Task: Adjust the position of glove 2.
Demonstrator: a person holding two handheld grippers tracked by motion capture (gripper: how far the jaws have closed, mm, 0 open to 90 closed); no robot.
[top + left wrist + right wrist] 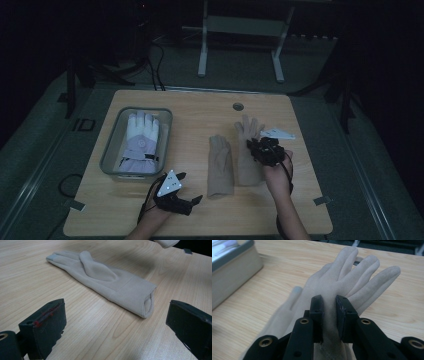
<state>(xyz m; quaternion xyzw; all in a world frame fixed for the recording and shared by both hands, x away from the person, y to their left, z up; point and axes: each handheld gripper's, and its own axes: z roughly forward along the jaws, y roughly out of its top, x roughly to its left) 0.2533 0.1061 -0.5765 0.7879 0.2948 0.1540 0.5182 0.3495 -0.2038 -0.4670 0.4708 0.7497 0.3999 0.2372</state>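
High view: right gripper (260,145) over right beige glove (248,150) at table (200,107) centre-right; left beige glove (220,167) just beside it, nearer left gripper (189,187). Grey bin (112,145) with white-lilac glove (141,137) beyond left gripper.

Left gripper view: jaws spread wide, nothing between; left beige glove (105,280) flat on table ahead, cuff nearest tool, fingers pointing away.

Right gripper view: jaws clenched on fold of right beige glove (352,277), fabric pinched between pads, fingers fanning beyond jaw tips; grey bin (232,267) off to left.
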